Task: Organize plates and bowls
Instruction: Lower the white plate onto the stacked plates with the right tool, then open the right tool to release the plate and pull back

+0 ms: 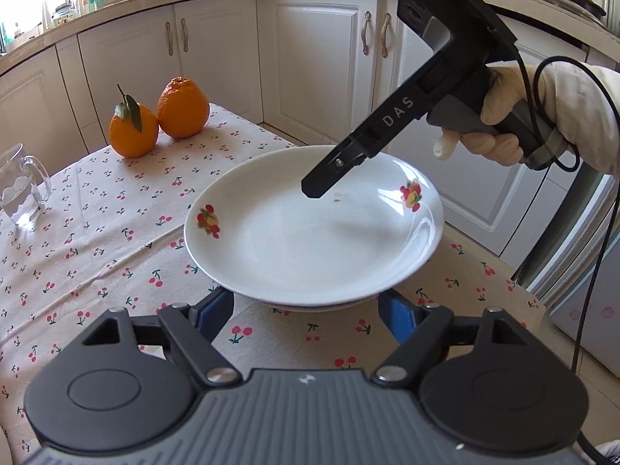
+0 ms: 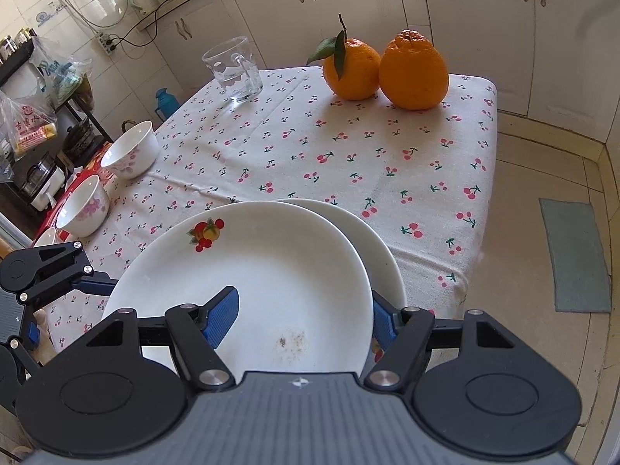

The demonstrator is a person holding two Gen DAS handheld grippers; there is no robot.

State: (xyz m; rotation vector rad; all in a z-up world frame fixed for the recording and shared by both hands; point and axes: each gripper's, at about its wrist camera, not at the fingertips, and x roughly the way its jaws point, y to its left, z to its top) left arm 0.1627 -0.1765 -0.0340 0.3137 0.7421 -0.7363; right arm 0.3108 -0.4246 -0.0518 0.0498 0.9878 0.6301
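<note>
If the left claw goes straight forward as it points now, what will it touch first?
Most likely the near rim of the top plate, which lies straight ahead between the open fingers of the left claw. A second plate lies under it. Depth is unclear, so the gap is hard to judge.

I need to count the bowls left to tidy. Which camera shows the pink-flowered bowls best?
The right wrist view: two pink-flowered bowls stand on the tablecloth's left side, both unobstructed. The left wrist view shows neither bowl.
</note>
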